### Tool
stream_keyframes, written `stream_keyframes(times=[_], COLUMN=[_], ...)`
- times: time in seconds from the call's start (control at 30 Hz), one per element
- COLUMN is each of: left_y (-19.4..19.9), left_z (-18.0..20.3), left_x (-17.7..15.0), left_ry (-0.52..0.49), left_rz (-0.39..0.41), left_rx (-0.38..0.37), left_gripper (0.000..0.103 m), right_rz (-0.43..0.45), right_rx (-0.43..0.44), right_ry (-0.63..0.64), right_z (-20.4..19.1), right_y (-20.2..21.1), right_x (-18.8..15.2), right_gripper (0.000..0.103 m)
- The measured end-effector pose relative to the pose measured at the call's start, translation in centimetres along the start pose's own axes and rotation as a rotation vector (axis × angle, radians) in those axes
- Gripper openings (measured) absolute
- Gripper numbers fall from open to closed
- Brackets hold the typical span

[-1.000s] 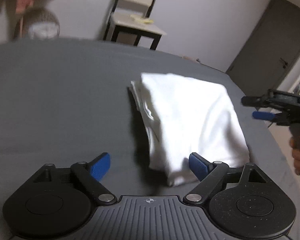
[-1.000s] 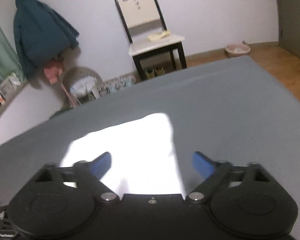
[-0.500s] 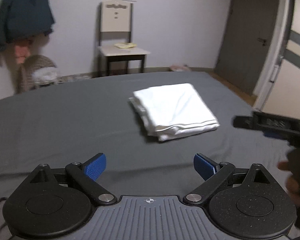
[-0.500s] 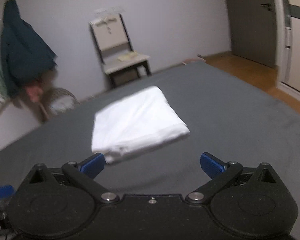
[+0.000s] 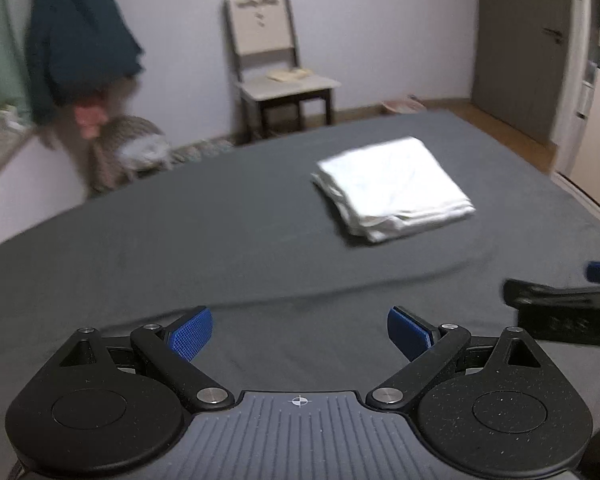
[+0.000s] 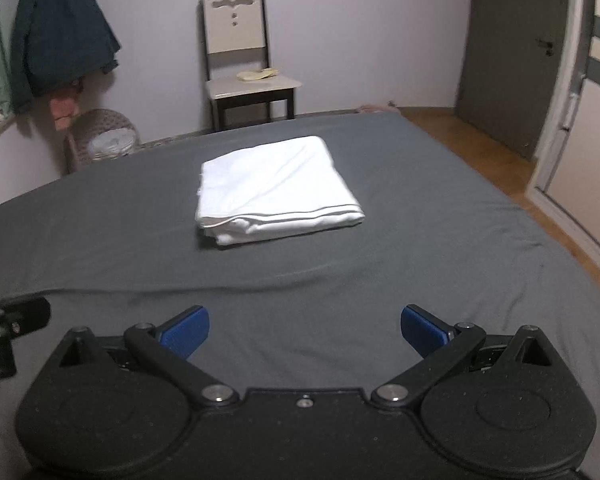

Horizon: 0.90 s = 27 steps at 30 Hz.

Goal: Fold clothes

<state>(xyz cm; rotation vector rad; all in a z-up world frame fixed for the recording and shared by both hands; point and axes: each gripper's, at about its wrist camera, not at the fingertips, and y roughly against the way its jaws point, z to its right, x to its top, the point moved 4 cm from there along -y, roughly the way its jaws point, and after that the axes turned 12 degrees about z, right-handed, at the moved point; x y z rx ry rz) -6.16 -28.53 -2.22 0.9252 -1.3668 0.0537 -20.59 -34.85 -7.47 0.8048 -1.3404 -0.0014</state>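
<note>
The bed (image 6: 420, 208), covered w/ a dark grey sheet, fills most of both views and serves as the work surface, flat and broad enough to spread cloth on; a long shallow ridge runs across the sheet near the front edge. Behind it, against the far wall, a chair (image 6: 240, 60) w/ something pale on the seat, a dark jacket (image 6: 60, 32) hung up at left, a basket (image 6: 100, 140) on the floor below it, a door (image 6: 512, 52) at right, all well apart from the job. The task's thing, a white garment (image 6: 276, 188), lies about mid-bed as a neat squarish stack, several layers showing at its near edge, corners roughly lined up. It already lies folded, as the task wants; whether more folds or more clothes are due, can't tell from this. Both tools sit low near the front of the bed, well short of the stack, prob. because nothing needs holding now. Left gripper (image 5: 300, 332): blue pads spread wide, nothing between them. Right gripper (image 6: 304, 330): same, fingers wide apart and empty. Left view is a bit blurred.
</note>
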Motion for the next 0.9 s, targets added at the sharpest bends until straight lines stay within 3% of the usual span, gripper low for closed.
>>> stream_keyframes(times=[0.17,0.43,0.9], left_y=[-0.6,-0.5,-0.5], left_z=[-0.2,-0.1,-0.2], left_x=[-0.6,-0.8,-1.1], left_ry=[0.047,0.027,0.023], left_rz=[-0.044,-0.039,-0.035], left_rx=[-0.042,-0.023,-0.014], left_gripper=[0.095,0.095,0.095], right_rz=[0.014,-0.016,0.003], right_rx=[-0.029,-0.033,-0.038], right_ry=[-0.002,-0.043,0.002], right_z=[0.4,1.3,0.4], right_y=[0.5,0.1,0.5], right_x=[-0.2,-0.4,-0.6], right_gripper=[0.103,0.103,0.103])
